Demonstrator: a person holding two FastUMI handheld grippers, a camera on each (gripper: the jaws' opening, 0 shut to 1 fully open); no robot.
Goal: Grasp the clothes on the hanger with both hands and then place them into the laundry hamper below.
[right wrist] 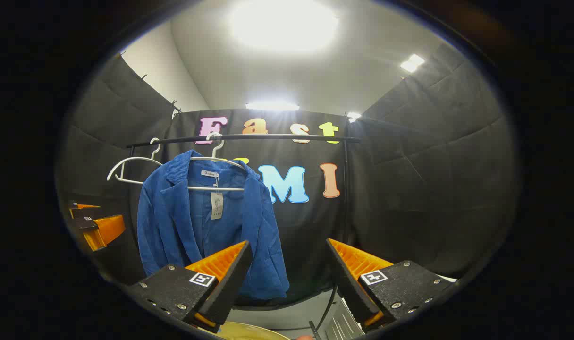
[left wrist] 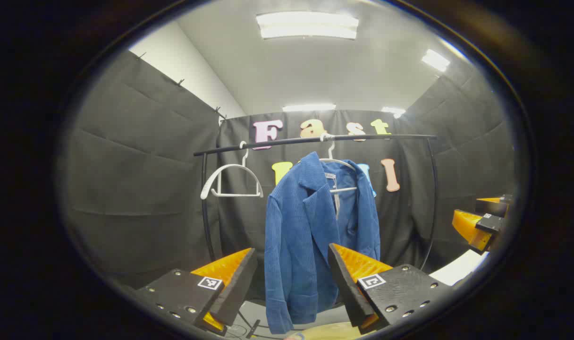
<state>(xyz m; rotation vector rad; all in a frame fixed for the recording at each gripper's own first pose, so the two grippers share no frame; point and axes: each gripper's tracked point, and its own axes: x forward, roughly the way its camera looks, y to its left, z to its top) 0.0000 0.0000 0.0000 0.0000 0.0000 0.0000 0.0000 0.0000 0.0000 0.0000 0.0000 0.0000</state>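
Corduroy blue jacket [left wrist: 315, 236] hangs on a white wire hanger [left wrist: 336, 163] from the black rail [left wrist: 315, 140], near both grippers, untouched. The left gripper [left wrist: 291, 278] and right gripper [right wrist: 289, 274] are spread wide, empty. Judged: approach stage; next, close in on both shoulders. A spare white hanger [left wrist: 230, 182] hangs beside; black cloth walls surround.

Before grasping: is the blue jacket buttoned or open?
Open: the blue jacket hangs with front panels parted, showing lining and a tag.

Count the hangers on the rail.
2: an empty white hanger toward the rail's left end, and another hanger carrying the blue jacket beside it. None seems hidden.
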